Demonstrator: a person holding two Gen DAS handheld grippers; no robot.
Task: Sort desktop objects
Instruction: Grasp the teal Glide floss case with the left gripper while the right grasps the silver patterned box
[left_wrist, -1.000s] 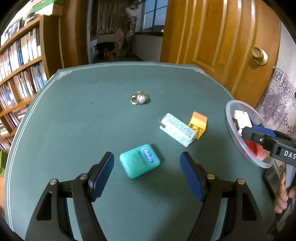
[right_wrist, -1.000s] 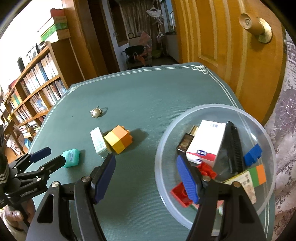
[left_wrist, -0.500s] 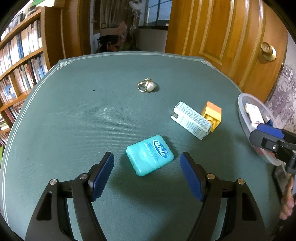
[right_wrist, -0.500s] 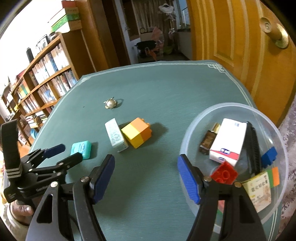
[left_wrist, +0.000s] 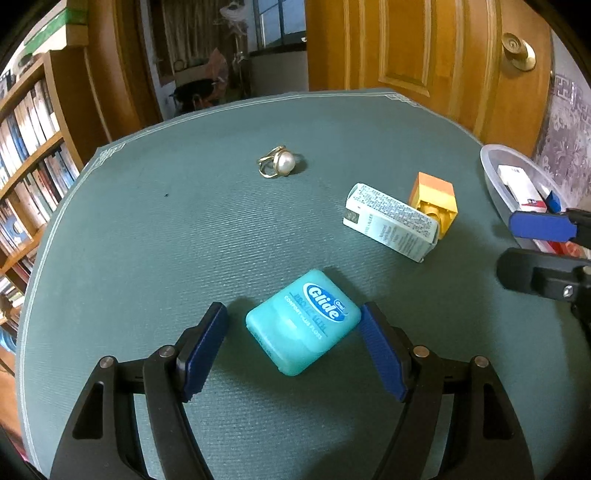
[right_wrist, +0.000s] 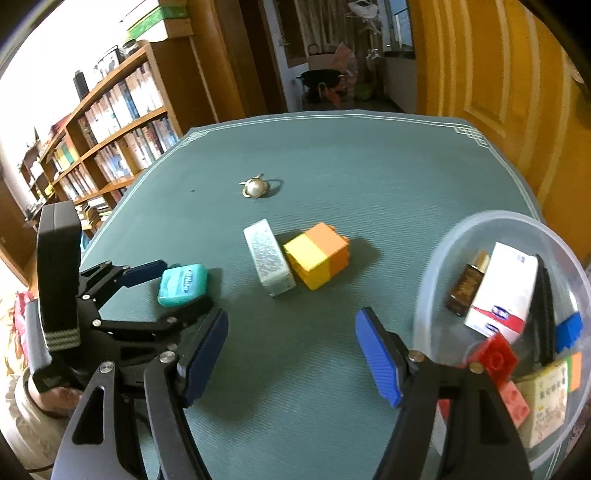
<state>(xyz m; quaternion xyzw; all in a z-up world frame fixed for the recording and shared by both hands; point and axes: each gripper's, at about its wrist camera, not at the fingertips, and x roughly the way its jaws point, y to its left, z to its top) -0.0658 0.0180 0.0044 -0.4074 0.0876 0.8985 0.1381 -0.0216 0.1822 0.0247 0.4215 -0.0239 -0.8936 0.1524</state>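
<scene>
Left wrist: left gripper (left_wrist: 293, 334) spread around floss box (left_wrist: 303, 320), seemingly untouched.

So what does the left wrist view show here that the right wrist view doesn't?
Only the left wrist view shows the brass doorknob and the floss case's label read straight on, between the left gripper's open fingers. Only the right wrist view shows the bowl's contents in full, including a brown bottle and red brick. Both show the pearl ring, pale box and yellow-orange block.
</scene>
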